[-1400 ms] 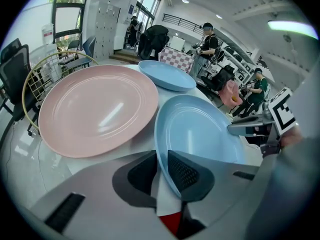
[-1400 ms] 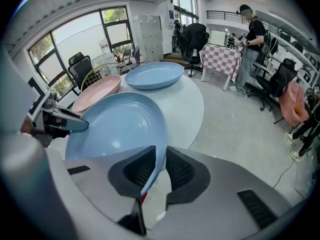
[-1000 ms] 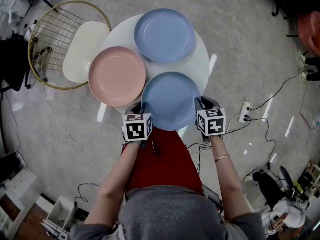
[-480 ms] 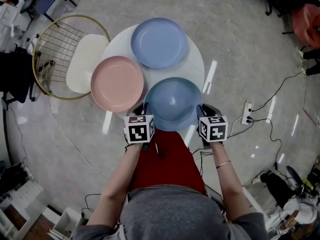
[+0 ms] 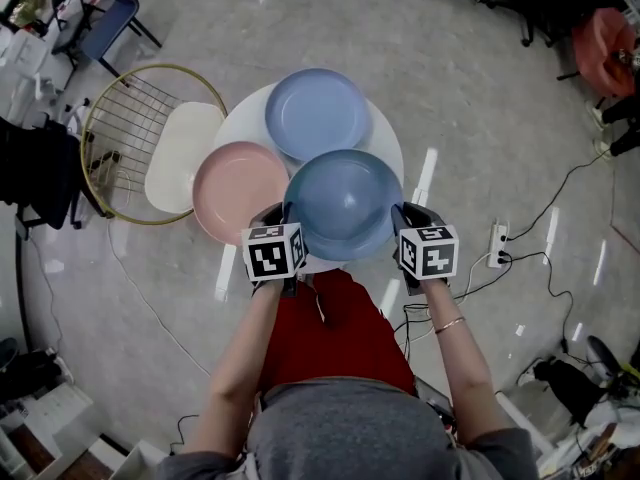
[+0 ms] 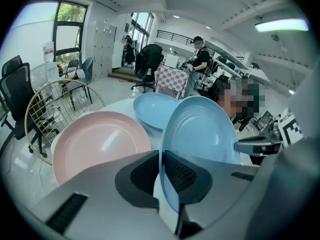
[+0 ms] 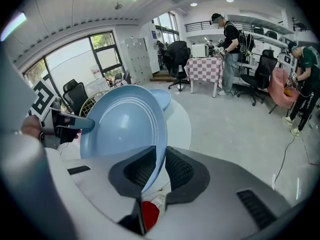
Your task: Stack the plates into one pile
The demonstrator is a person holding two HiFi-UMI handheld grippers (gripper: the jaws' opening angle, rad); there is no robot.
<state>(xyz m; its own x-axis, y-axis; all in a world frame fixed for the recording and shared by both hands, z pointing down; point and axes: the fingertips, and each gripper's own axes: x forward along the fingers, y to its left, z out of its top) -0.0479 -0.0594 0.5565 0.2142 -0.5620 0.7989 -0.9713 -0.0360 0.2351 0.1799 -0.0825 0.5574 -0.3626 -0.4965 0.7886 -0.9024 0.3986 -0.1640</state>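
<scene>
Blue plate face up, opposite rims pinched by left claw, right claw.

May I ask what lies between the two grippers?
A blue plate, in the head view; the right gripper clamps one rim, the jaws of the left gripper have just been closing on the other.

No legible text, brand, number or sign is found. The left marker cube on the left claw, at 7 o'clock in the head view, and the right marker cube on the right claw, at 5 o'clock, carry only black-and-white square patterns. A notice on the window, at 10 o'clock in the left gripper view, is too small to read.
</scene>
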